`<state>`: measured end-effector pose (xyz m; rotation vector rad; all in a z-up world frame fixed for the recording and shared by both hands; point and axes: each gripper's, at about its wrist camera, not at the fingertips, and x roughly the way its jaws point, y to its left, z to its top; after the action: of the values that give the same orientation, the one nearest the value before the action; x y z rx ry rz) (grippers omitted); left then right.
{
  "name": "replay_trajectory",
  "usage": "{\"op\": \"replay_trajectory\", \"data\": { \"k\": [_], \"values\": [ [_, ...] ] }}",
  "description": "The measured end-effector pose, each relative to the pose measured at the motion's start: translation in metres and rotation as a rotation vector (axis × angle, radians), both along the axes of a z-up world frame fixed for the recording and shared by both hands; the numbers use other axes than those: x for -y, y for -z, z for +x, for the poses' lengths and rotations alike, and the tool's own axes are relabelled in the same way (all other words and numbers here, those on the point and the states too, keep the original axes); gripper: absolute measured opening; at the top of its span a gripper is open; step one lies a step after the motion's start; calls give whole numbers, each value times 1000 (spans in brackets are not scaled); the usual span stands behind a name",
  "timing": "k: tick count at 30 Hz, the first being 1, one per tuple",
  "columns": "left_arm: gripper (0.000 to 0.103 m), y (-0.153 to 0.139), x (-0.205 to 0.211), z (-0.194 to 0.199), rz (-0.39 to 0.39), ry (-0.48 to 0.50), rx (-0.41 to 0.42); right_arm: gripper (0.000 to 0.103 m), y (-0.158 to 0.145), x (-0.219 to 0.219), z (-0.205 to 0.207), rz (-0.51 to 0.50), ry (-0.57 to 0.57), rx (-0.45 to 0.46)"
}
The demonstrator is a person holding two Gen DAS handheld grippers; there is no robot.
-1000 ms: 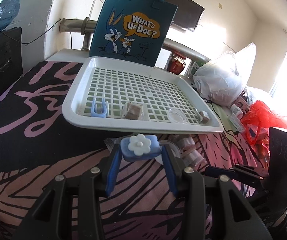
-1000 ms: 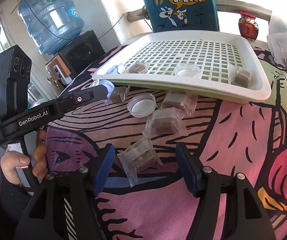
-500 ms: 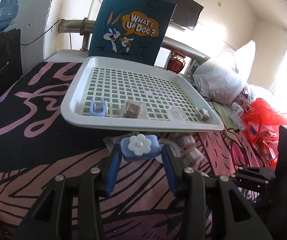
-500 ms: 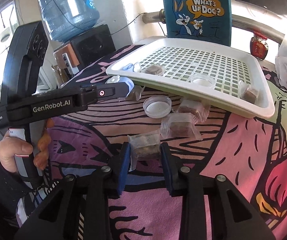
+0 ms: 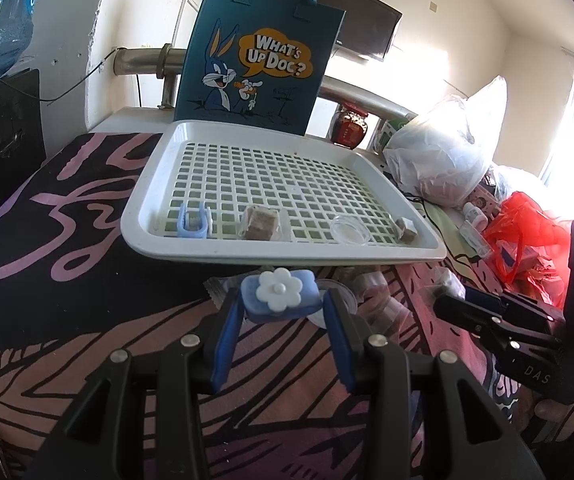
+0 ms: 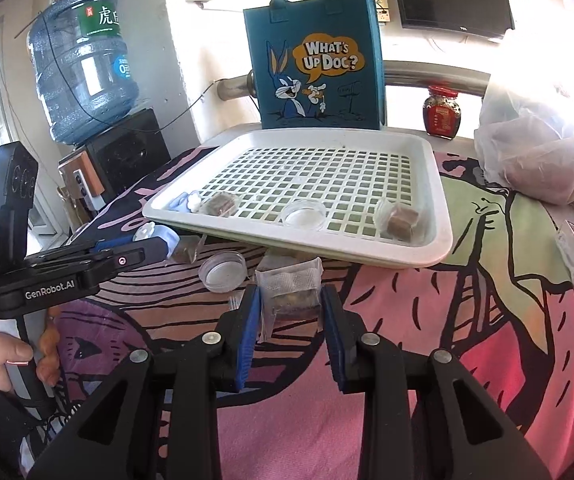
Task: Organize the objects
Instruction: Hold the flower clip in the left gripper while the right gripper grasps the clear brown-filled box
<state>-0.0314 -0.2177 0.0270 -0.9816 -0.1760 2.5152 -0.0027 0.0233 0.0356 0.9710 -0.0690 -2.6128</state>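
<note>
Two grippers loaded, level, both short of the tray (image 5: 223,250).
Left gripper (image 5: 281,300) pinches blue flower clip (image 5: 279,292); right gripper (image 6: 291,300) clamps wrapped snack packet (image 6: 291,292).

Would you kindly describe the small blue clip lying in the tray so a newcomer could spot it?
Find the white slotted tray in front of the blue cartoon tote bag. In its near left corner lies the pale blue clip, prongs pointing up. Its neighbours are brown wrapped snacks and a clear round lid.
</note>
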Motion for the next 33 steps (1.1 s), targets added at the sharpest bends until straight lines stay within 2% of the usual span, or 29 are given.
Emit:
{"op": "replay_trajectory", "data": {
  "k": [4, 15, 33],
  "values": [
    [40, 0, 0, 0, -3, 0, -2, 30, 1, -8, -2, -33, 15, 13],
    [40, 1, -1, 0, -8, 0, 2, 30, 1, 2, 0, 0, -8, 3],
    [40, 2, -2, -1, -12, 9, 6, 32, 2, 5, 0, 1, -27, 14]
  ]
}}
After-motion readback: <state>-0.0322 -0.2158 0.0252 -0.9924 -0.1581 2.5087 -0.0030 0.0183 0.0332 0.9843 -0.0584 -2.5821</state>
